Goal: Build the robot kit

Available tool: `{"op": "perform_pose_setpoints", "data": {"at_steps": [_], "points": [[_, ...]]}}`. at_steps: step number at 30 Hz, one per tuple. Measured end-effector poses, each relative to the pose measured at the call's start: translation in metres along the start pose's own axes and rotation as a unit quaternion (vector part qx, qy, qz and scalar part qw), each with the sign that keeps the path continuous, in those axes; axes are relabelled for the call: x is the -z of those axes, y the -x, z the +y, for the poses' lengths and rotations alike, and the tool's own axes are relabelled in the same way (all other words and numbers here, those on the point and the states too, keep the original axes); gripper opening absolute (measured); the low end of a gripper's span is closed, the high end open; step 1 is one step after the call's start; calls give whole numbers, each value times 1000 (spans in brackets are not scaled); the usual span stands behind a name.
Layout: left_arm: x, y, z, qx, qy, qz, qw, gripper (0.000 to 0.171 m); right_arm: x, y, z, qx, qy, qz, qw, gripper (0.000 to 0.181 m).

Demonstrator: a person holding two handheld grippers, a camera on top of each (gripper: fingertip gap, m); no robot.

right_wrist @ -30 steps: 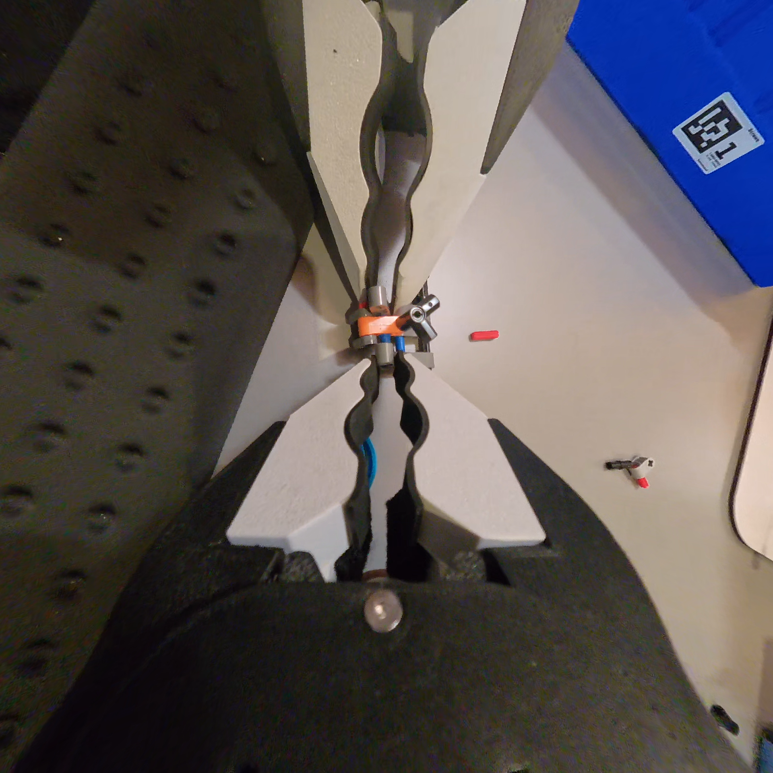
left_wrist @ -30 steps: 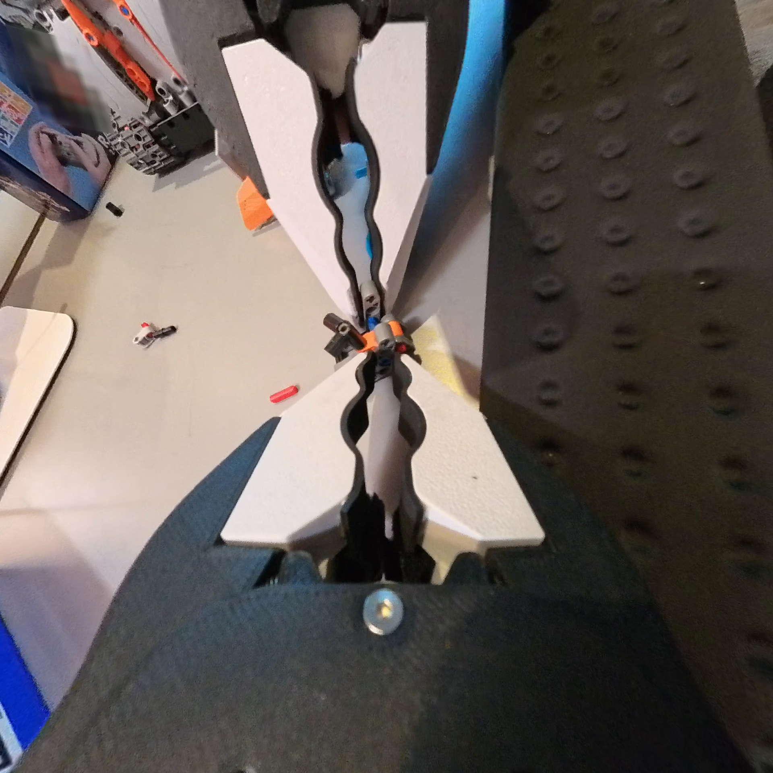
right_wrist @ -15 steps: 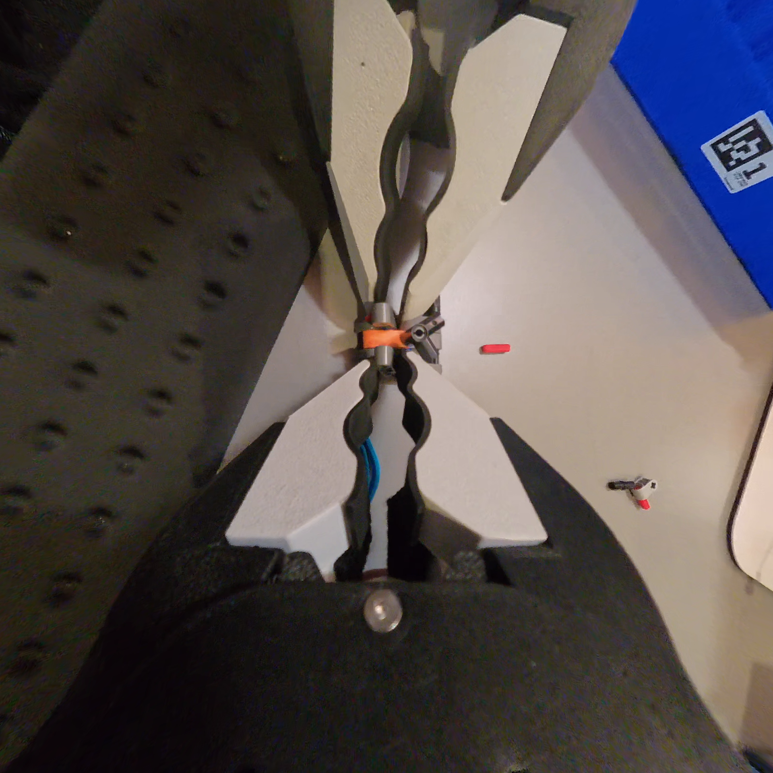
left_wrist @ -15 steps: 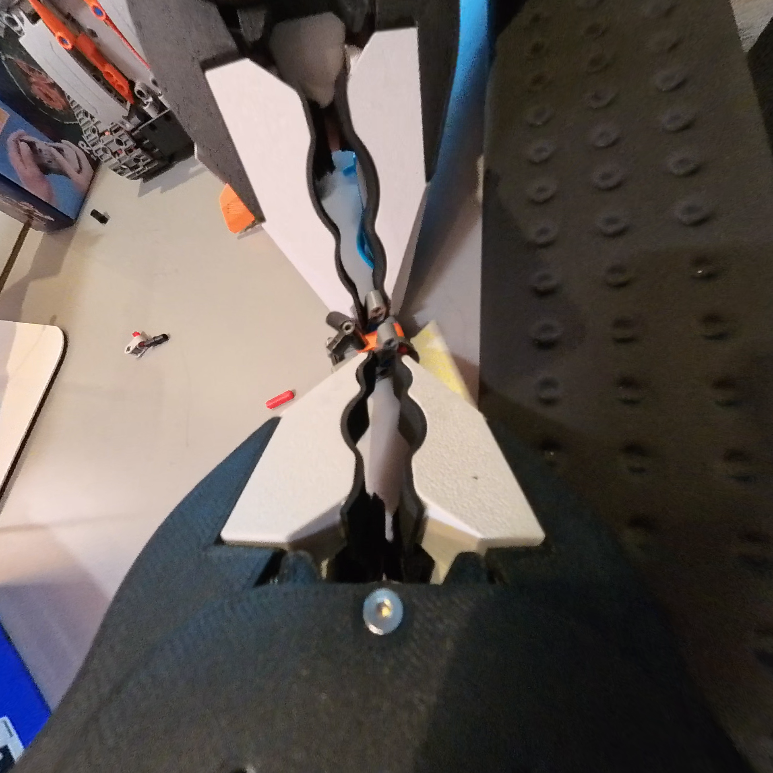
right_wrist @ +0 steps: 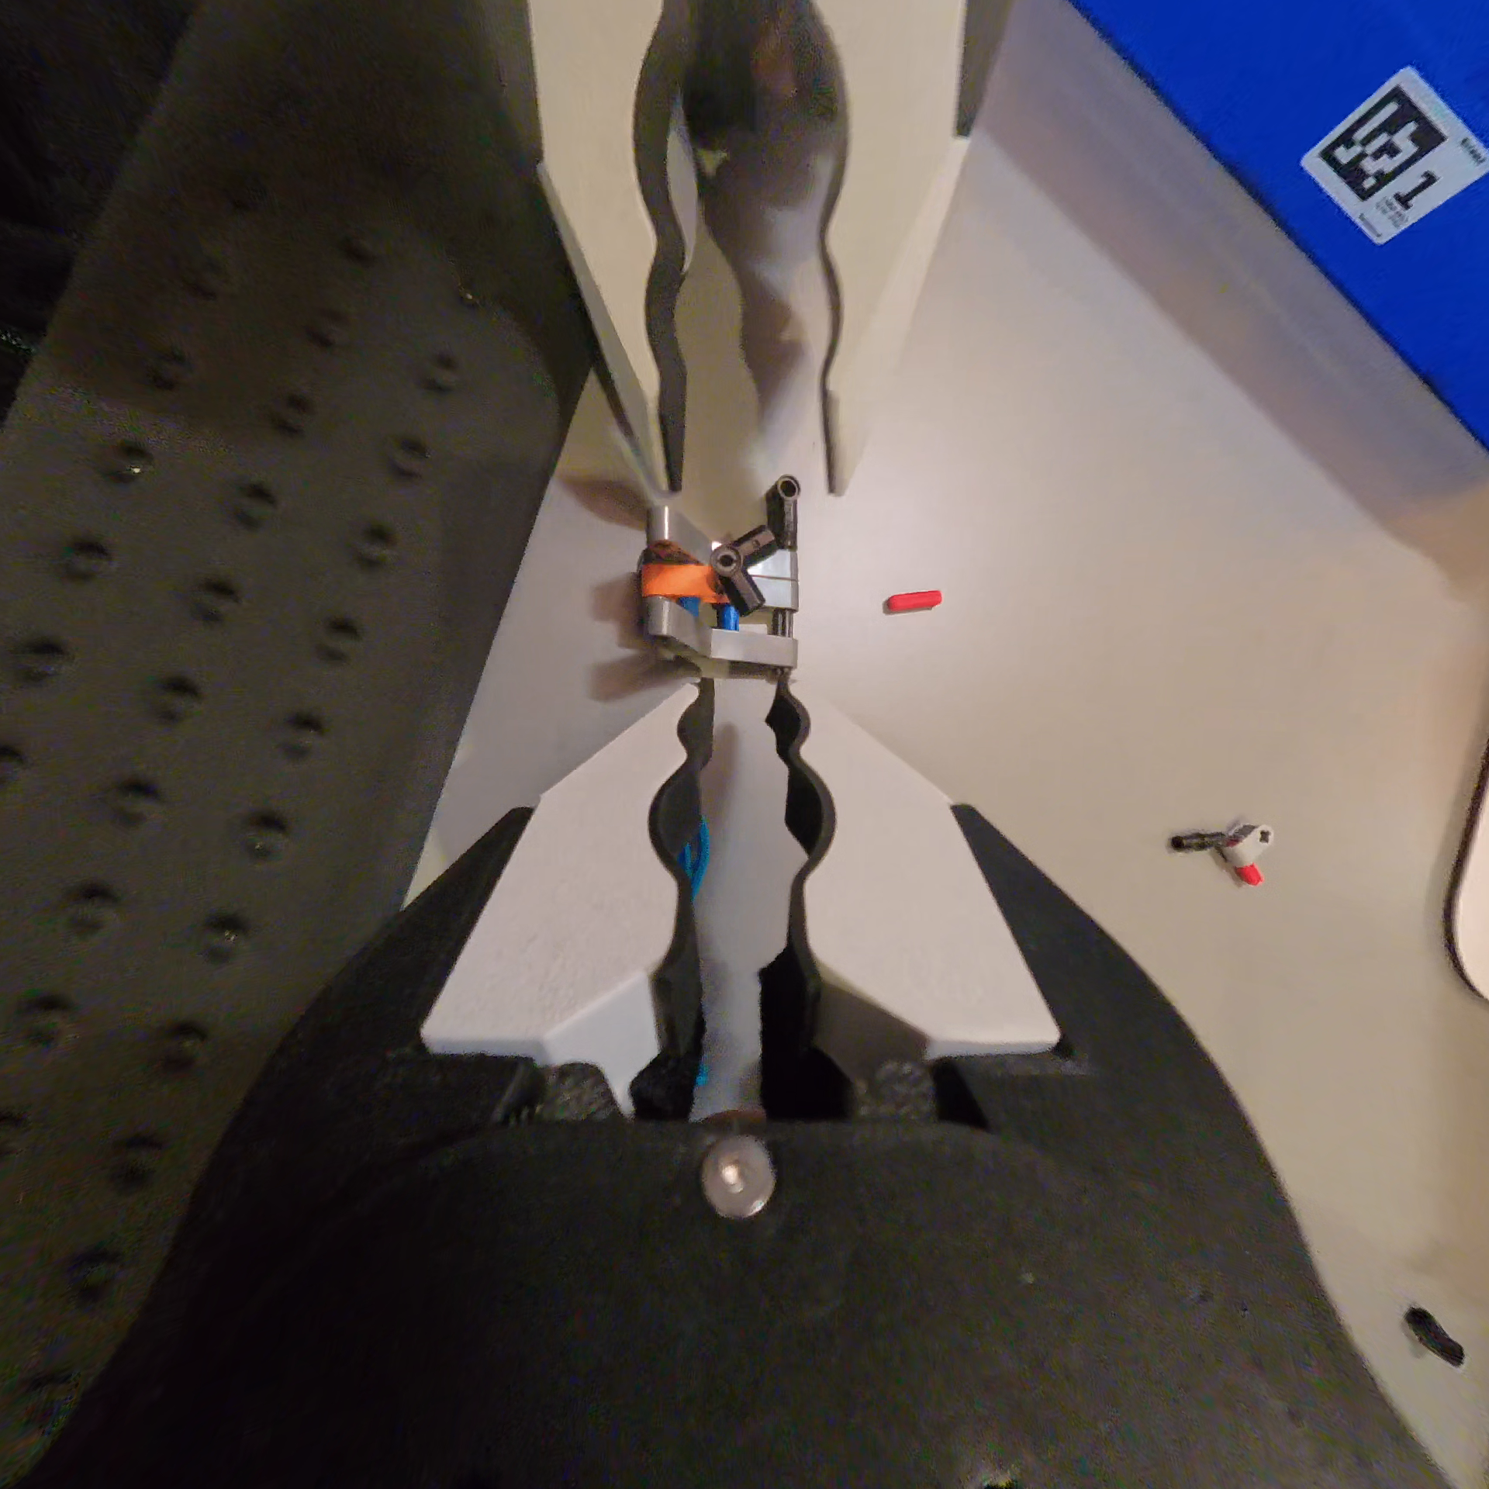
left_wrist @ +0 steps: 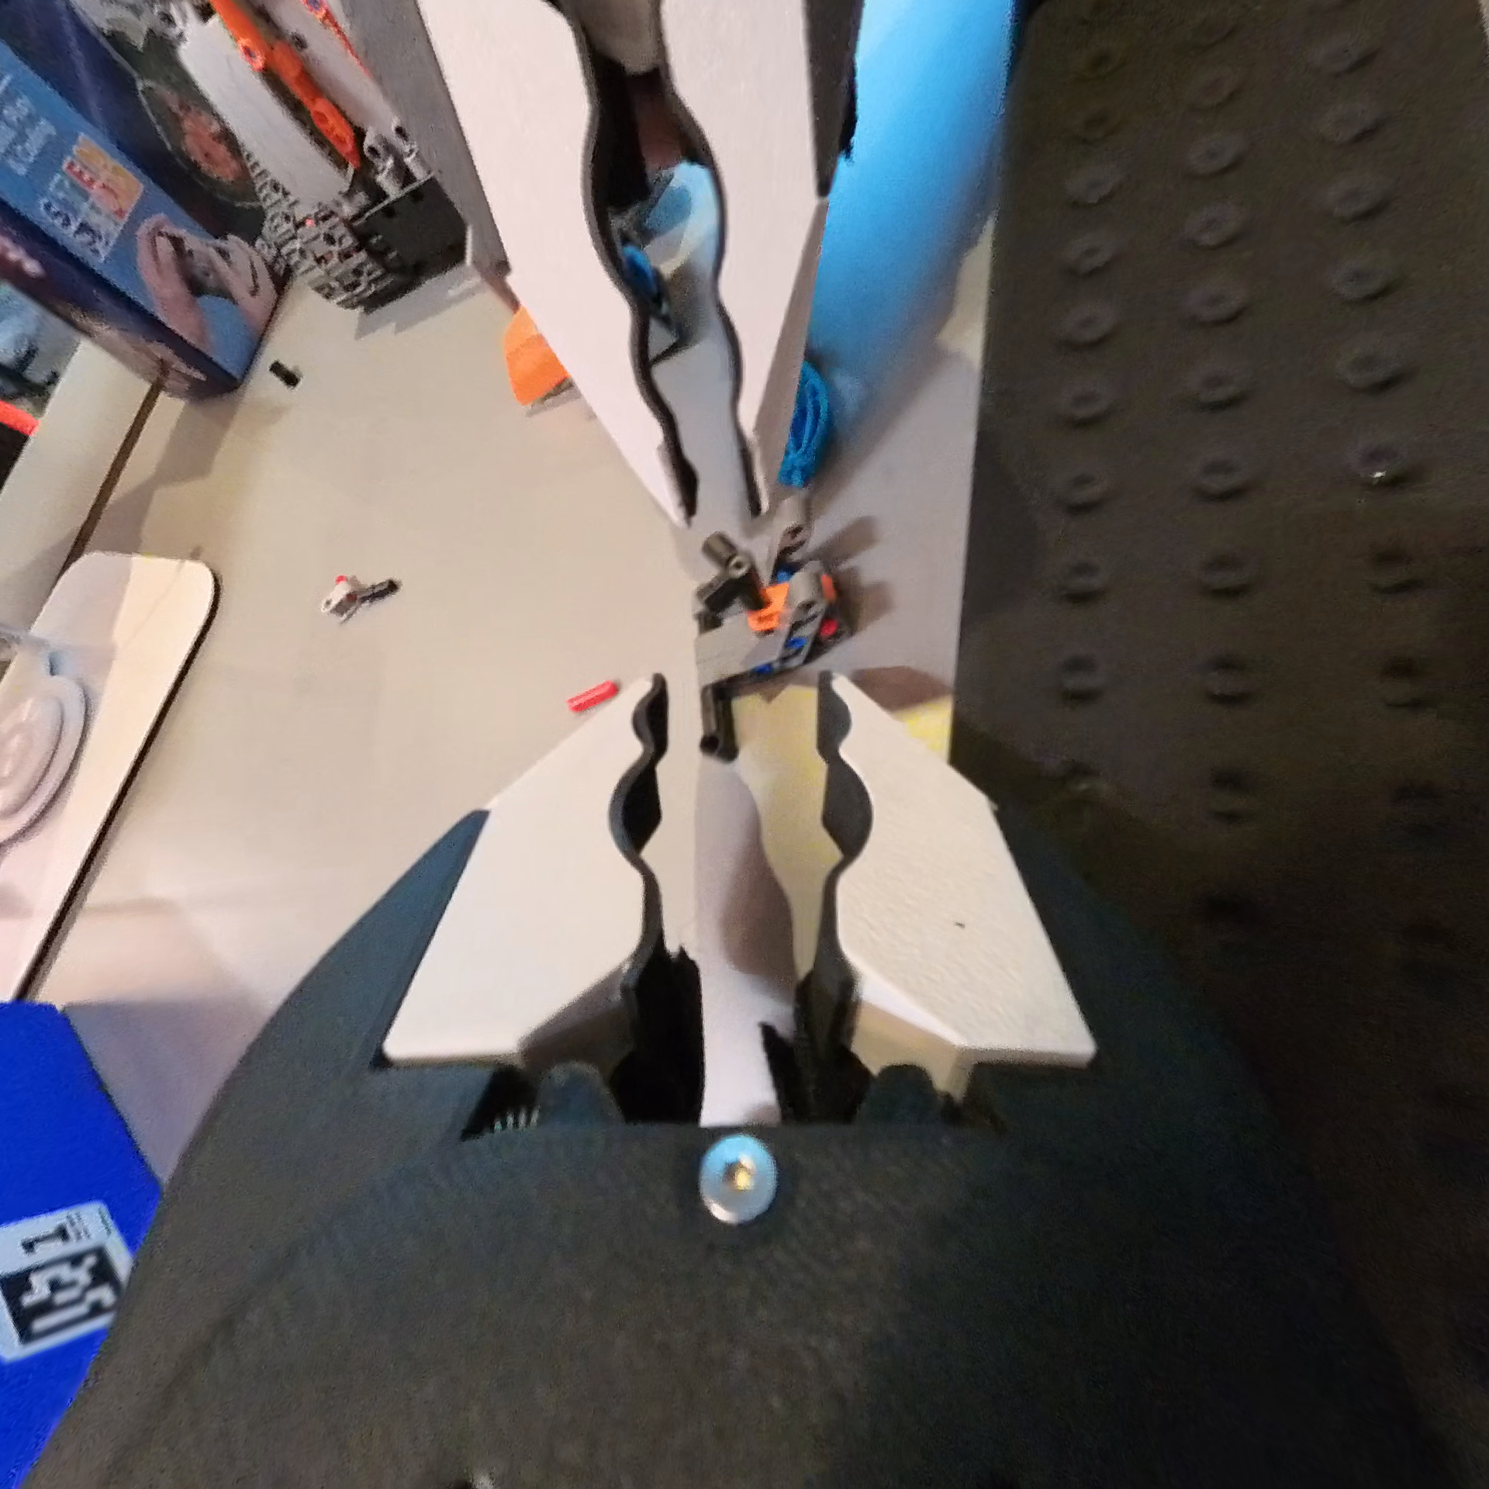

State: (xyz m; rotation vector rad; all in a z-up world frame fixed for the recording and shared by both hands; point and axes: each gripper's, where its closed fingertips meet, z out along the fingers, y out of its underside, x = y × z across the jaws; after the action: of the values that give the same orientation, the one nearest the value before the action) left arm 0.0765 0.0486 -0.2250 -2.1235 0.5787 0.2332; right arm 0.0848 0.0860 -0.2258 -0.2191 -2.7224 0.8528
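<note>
Pale tabletop (left_wrist: 362, 483) fills both views, with a dark dimpled panel (left_wrist: 1225, 499) along one edge and a printed carton (left_wrist: 121, 242) in the upper left of the left wrist view. A small brick assembly (left_wrist: 761, 616) of grey beams, an orange connector and black pins lies on the surface at centre frame, apparently free of both claws. The left gripper (left_wrist: 741, 693) is spread wide and grips nothing; one black pin of the assembly reaches between its tips. The right gripper (right_wrist: 741, 697) is parted more narrowly, its tips just short of the grey beam, also empty. A loose red pin (right_wrist: 912, 601) lies nearby, and a small white-and-black piece (right_wrist: 1225, 854) sits farther off. The flat grey beam looks a steadier hold than the angled pins.
</note>
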Motion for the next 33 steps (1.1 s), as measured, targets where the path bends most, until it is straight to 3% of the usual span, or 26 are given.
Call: {"op": "perform_pose_setpoints", "data": {"at_steps": [4, 8, 19, 25, 28, 30, 33], "points": [[-4, 4, 8, 38, 17, 30, 999, 35, -12, -1, 3, -6, 18, -7, 1000, 13], [-15, -1, 7, 36, 26, 55, 998, 19, -18, 1, 3, -10, 22, -20, 999, 5], [-17, 1, 7, 36, 30, 69, 997, 13, -19, 1, 4, 26, 43, -11, 999, 0], [-18, 3, 6, 29, 21, 69, 997, 6, -12, -8, 5, -10, 34, 1, 999, 0], [-20, 1, 5, 26, 17, 72, 997, 6, -11, -10, 11, -18, 46, -2, 999, 10], [-21, -1, 3, 21, 17, 77, 997, 7, -16, -5, 11, -9, 48, -13, 999, 0], [-21, -2, 3, 15, 14, 81, 997, 6, -15, -4, 10, -9, 42, -20, 999, 3]]}}
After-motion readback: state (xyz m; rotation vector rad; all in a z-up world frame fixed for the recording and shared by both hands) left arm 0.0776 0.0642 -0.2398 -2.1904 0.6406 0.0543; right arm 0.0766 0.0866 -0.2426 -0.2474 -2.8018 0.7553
